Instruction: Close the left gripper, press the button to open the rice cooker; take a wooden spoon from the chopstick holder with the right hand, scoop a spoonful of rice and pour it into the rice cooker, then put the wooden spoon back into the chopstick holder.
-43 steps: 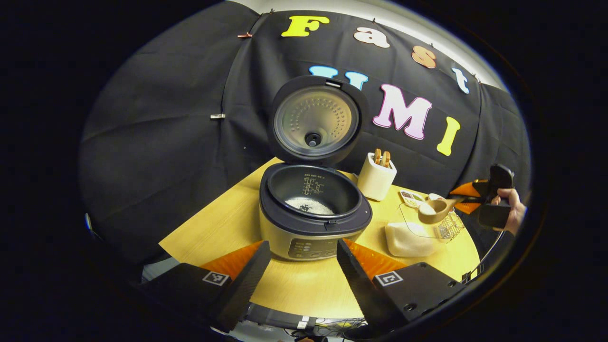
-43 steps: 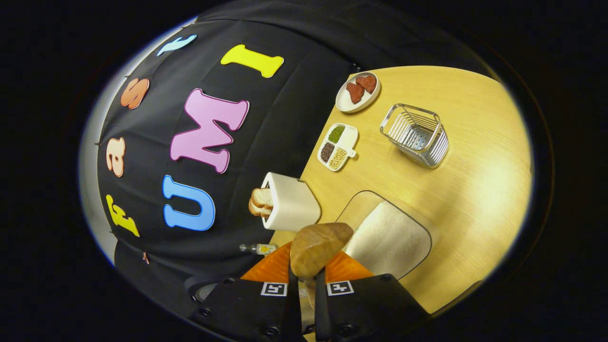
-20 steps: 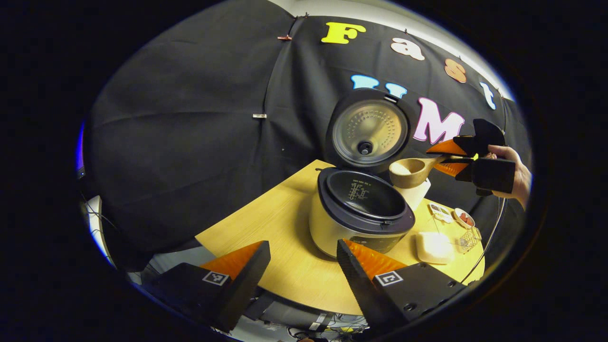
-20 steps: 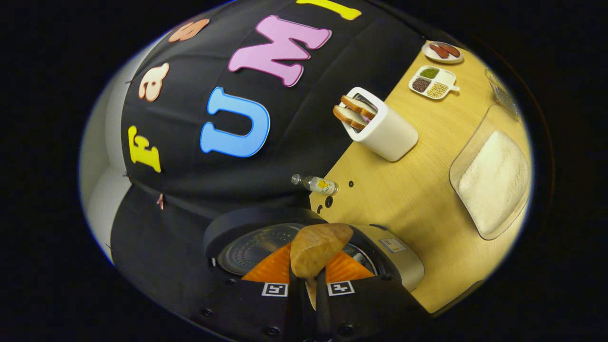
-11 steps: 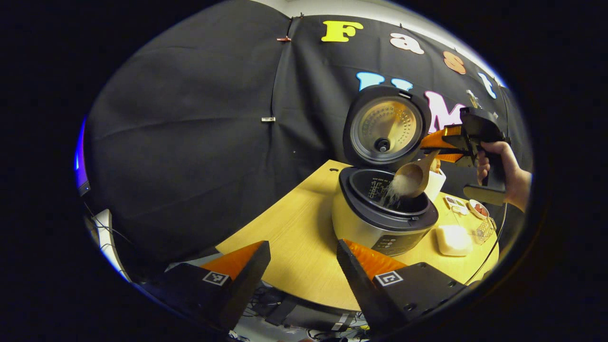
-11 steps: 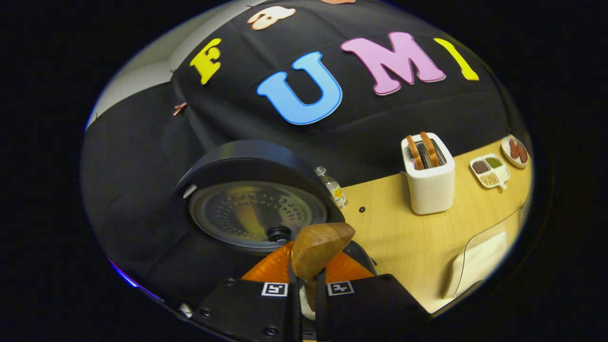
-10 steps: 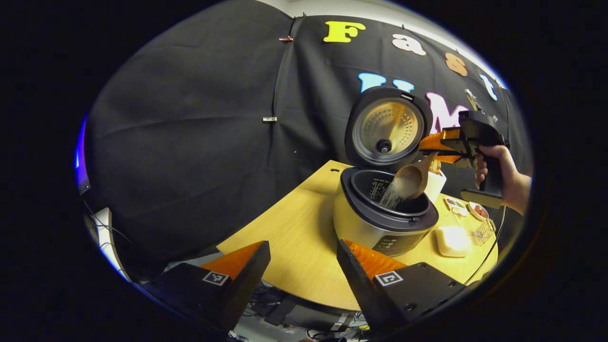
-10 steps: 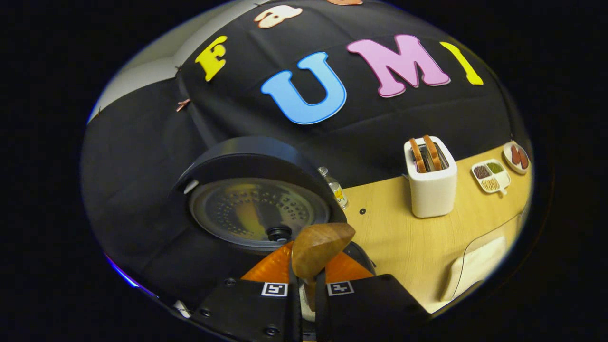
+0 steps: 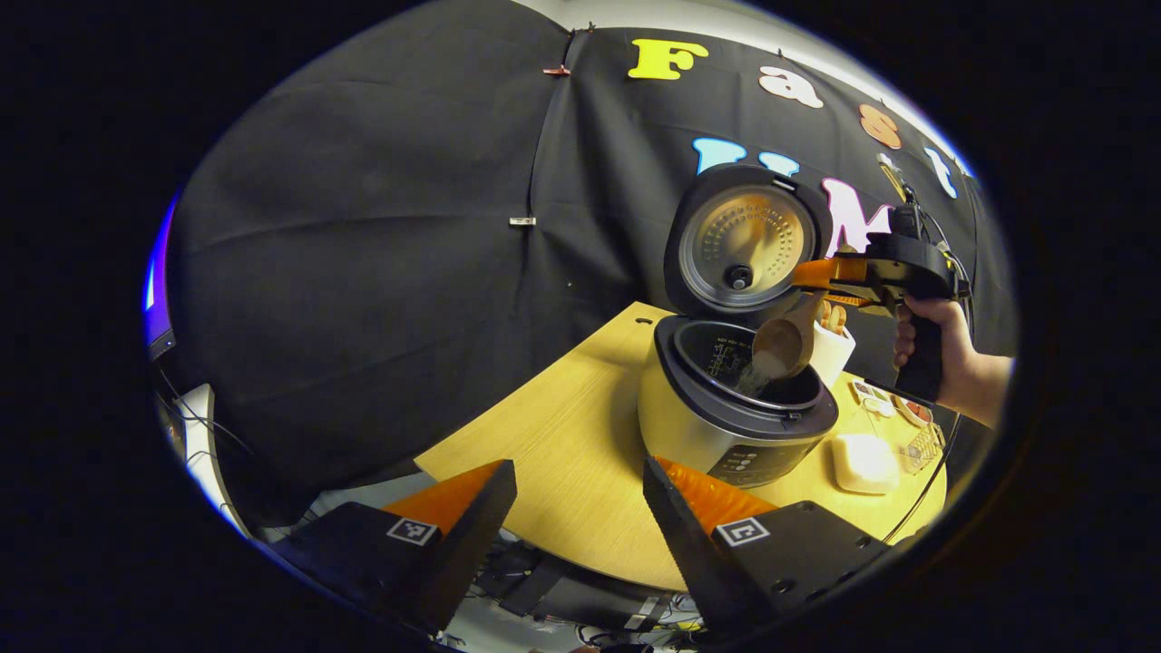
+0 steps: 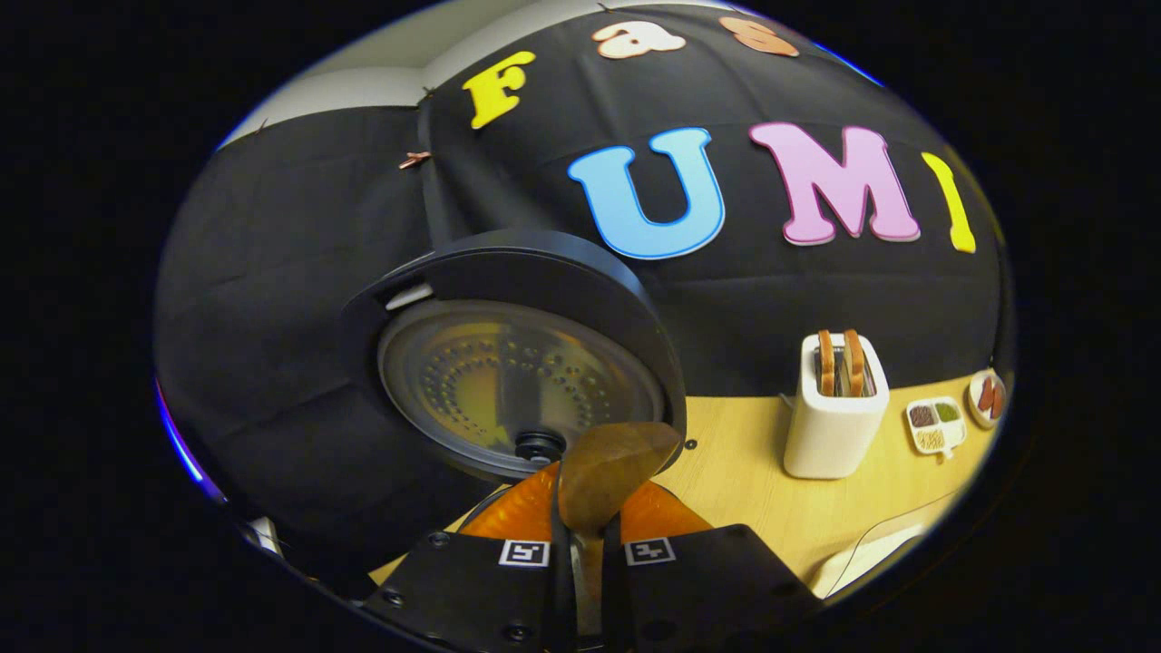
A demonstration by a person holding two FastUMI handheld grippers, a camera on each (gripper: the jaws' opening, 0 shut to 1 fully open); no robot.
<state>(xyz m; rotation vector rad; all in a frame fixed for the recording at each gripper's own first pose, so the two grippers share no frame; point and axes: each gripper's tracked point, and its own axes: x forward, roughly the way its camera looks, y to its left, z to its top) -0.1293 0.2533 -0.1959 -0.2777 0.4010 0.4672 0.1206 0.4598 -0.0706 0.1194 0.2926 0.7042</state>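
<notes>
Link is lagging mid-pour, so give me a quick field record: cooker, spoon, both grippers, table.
rice cooker: lid open, upright
wooden spoon: tipped over the pot, rice spilling in
right gripper: shut on the spoon handle, held by a hand
left gripper: open, holding nothing, short of the cooker
table: toaster with bread, sectioned dish

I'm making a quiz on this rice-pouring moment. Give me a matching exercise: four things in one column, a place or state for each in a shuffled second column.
Things:
1. wooden spoon
2. rice cooker lid
3. left gripper
4. toaster

States:
a. holds two bread slices
b. swung up, open
c. tipped over the pot, clamped in the right gripper
d. fingers apart, holding nothing

Pairs: 1-c, 2-b, 3-d, 4-a
</notes>
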